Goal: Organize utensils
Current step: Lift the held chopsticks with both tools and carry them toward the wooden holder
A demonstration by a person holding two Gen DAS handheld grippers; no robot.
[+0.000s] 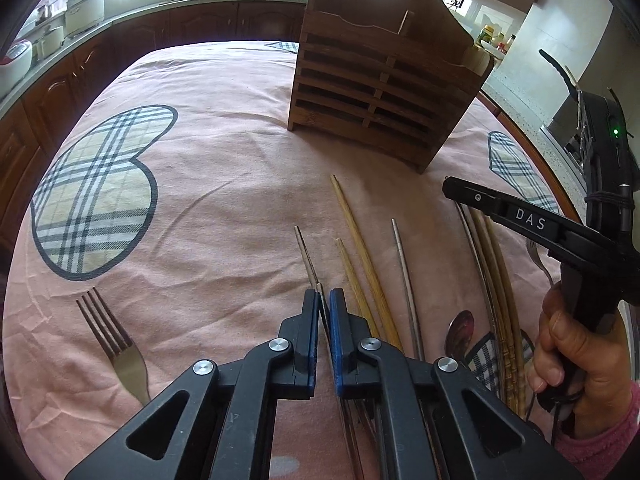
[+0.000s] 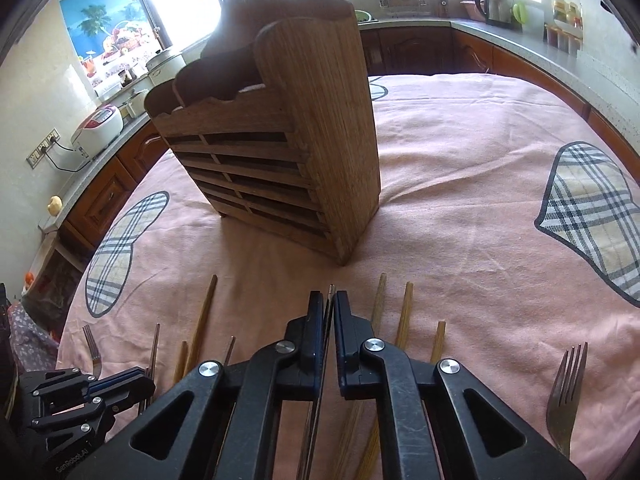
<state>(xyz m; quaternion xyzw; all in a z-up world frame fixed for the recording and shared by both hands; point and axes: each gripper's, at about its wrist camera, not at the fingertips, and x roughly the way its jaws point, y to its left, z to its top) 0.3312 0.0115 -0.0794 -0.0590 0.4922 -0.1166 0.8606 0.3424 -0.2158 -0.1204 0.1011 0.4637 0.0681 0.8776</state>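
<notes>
A slatted wooden utensil holder point(image 1: 384, 92) point(image 2: 288, 140) stands upright on the pink cloth. My left gripper point(image 1: 324, 297) is shut on a thin metal chopstick point(image 1: 306, 252), whose tip pokes out ahead of the blue pads. My right gripper point(image 2: 329, 300) is shut on another thin metal chopstick point(image 2: 330, 292), just in front of the holder's near corner. Wooden chopsticks point(image 1: 360, 232) point(image 2: 378, 304) and a further metal chopstick point(image 1: 404, 272) lie loose on the cloth between the two grippers. Each gripper shows in the other's view: the right gripper point(image 1: 454, 189) and the left gripper point(image 2: 148, 381).
A fork point(image 1: 116, 340) lies left of the left gripper, and another fork point(image 2: 564, 392) lies right of the right gripper. A spoon point(image 1: 460, 332) and several bamboo chopsticks point(image 1: 496, 280) rest under the right hand. Kitchen counters point(image 2: 520, 40) ring the table.
</notes>
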